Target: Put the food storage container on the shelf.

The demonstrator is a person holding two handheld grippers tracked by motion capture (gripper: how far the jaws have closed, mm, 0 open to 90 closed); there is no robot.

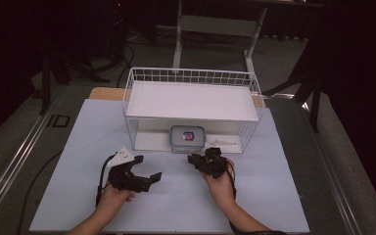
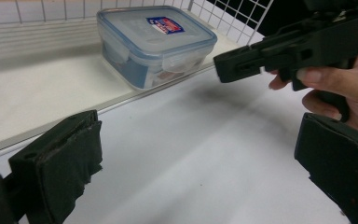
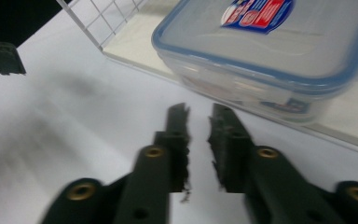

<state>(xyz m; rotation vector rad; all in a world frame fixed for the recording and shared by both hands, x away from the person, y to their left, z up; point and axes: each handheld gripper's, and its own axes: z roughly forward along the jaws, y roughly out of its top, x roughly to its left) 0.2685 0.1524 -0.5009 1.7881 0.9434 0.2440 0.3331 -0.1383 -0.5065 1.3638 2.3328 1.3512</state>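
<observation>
Readable marks — few and faint.
On the floor strip left of the table (image 1: 176, 196), two dark letters (image 1: 58, 121), seemingly "ID". On the lid of the clear container (image 2: 156, 39) with the blue rim, a red-and-blue label (image 2: 165, 24) — also seen in the right gripper view, at the top edge; its white lettering too blurred to be read. From the high view, just a small coloured patch on the lid. Nothing else legible.
</observation>
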